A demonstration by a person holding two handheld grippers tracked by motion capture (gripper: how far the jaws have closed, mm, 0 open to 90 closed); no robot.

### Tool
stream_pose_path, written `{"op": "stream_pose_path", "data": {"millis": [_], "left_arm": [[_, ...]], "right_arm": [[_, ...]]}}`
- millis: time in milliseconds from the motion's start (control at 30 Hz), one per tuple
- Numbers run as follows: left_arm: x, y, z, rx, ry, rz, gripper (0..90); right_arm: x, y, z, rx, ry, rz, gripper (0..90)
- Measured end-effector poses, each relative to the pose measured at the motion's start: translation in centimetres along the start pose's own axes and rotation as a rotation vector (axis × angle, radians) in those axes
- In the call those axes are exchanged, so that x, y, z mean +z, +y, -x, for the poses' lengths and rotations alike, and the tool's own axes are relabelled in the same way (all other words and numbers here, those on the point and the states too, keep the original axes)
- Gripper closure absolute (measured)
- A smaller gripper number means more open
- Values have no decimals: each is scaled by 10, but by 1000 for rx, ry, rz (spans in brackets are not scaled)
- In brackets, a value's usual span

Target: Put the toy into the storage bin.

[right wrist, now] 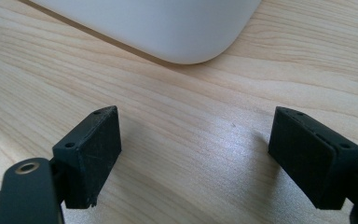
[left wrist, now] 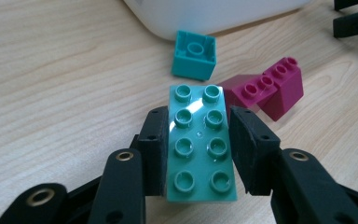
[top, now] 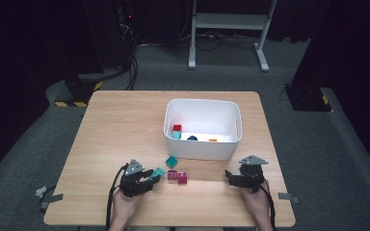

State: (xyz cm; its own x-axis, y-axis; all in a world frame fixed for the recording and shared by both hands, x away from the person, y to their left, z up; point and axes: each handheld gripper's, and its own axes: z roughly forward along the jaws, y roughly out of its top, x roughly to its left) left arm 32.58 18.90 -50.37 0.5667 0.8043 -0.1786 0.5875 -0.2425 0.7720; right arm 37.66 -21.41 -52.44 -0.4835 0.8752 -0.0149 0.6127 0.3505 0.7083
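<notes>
Teal two-by-four brick [left wrist: 200, 149] pinched between the left gripper [left wrist: 196, 151] pads, long axis running straight out along the jaws, studs up. White bin [top: 203, 149] up ahead and off to that gripper's right, so a forward-right carry next, probably. Right gripper [right wrist: 212, 154] spread wide, holding nothing, just short of the bin's corner.

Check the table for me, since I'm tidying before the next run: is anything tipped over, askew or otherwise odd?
One thing: the small teal square plastic brick lies upturned on the wooden table, hollow underside showing, near the white plastic bin. The left gripper grips a teal eight-stud brick squarely. Nothing looks spilled or broken.
</notes>
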Motion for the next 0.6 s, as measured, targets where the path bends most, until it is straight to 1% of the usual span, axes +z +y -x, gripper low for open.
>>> {"op": "stream_pose_path", "data": {"millis": [267, 333, 433, 467, 500, 567, 600], "left_arm": [[-9, 14, -6, -25, -18, 30, 591], [-11, 17, -7, -28, -27, 32, 590], [-14, 22, -10, -26, -26, 30, 591], [-15, 24, -11, -42, -36, 37, 590], [-16, 25, -12, -44, -37, 39, 591], [-18, 29, -15, -51, -36, 50, 590], [-19, 31, -16, -65, -30, 48, 591]], "right_arm": [[0, 0, 0, 1, 0, 0, 167], [0, 0, 0, 0, 0, 0, 167], [0, 0, 0, 1, 0, 0, 167], [0, 0, 0, 1, 0, 0, 167], [0, 0, 0, 1, 1, 0, 167], [0, 0, 0, 1, 0, 0, 167], [0, 0, 0, 1, 1, 0, 167]]}}
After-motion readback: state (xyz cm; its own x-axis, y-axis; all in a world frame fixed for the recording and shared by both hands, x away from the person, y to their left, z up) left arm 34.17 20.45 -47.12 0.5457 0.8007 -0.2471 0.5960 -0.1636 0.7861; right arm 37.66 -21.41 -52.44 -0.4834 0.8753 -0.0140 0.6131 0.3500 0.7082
